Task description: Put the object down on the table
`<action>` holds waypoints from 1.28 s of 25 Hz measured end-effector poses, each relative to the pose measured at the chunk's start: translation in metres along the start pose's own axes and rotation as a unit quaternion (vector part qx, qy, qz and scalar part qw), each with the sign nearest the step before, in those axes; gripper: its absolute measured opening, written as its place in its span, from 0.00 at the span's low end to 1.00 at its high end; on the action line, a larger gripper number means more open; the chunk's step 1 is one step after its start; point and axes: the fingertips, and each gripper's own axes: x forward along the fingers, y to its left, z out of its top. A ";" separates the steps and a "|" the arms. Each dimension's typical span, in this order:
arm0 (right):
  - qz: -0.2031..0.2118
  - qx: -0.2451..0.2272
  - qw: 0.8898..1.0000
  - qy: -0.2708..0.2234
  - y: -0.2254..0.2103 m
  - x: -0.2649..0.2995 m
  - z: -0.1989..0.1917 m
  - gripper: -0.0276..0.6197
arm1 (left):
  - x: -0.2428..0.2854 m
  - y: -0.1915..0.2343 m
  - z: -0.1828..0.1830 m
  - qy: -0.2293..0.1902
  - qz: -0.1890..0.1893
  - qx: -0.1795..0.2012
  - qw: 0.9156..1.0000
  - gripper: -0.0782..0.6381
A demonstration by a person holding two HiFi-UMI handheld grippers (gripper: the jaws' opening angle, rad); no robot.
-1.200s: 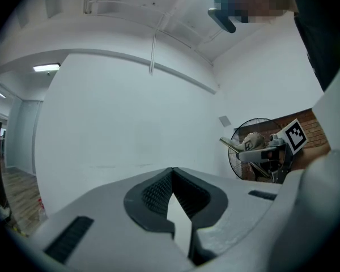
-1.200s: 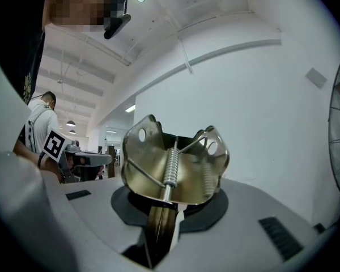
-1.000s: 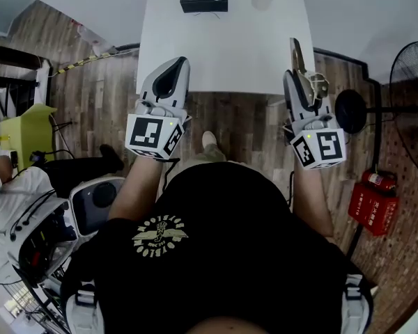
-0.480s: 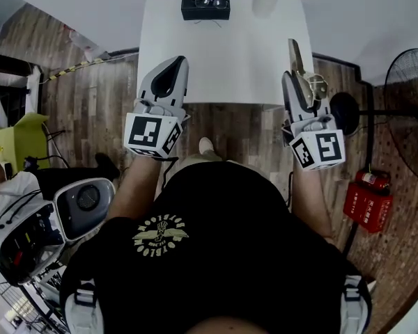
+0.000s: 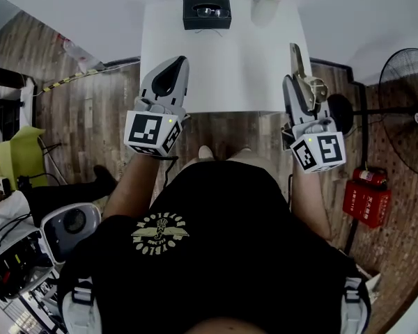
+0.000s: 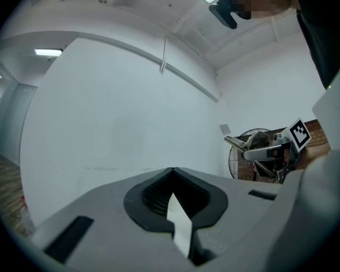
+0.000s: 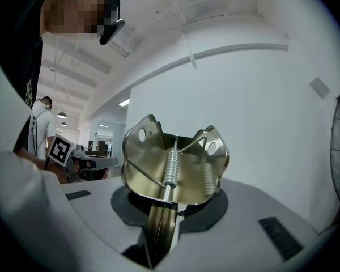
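A brass-coloured metal spring clip (image 7: 173, 169) with a coil spring and two holed wings stands between the jaws of my right gripper (image 7: 158, 231), which is shut on its flat blade. In the head view the right gripper (image 5: 296, 89) holds this clip (image 5: 311, 86) over the front right corner of the white table (image 5: 223, 68). My left gripper (image 5: 168, 82) hovers at the table's front left edge, and its jaws (image 6: 178, 225) are shut with nothing in them. Both grippers point up and forward, above the table.
A black case (image 5: 207, 13) with glasses lies at the table's far edge, and a pale cup (image 5: 267, 1) stands to its right. A standing fan (image 5: 404, 110) and a red fire extinguisher (image 5: 366, 197) are at the right. Wooden floor lies below, with equipment at the lower left (image 5: 35, 249).
The table has come nearer in the head view, so the grippers now reach over its front edge. The grip on the clip is unchanged.
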 end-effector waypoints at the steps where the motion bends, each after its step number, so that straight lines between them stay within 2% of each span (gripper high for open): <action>1: 0.000 -0.001 1.000 0.001 0.001 0.002 0.001 0.16 | -0.001 0.002 0.001 -0.002 -0.001 -0.001 1.000 0.12; 6: 0.005 -0.002 1.000 0.007 0.006 0.009 0.001 0.16 | -0.004 0.011 0.001 -0.006 0.006 -0.005 1.000 0.12; 15: 0.037 -0.004 0.999 0.008 0.021 0.036 -0.003 0.16 | -0.018 0.039 -0.006 0.001 0.045 -0.008 0.999 0.12; 23: 0.049 0.004 0.999 0.014 0.012 0.058 -0.011 0.16 | -0.002 0.045 -0.012 0.008 0.048 -0.007 0.999 0.12; 26: 0.051 0.007 0.999 0.016 0.010 0.056 -0.017 0.16 | 0.001 0.037 -0.017 0.011 0.043 -0.006 0.999 0.12; 30: 0.050 0.004 0.999 0.009 0.021 0.021 -0.018 0.16 | -0.024 0.008 -0.018 0.002 0.036 0.001 0.999 0.12; 32: 0.049 0.008 0.999 0.014 0.019 0.025 -0.020 0.16 | -0.020 0.010 -0.022 0.008 0.034 -0.003 0.999 0.12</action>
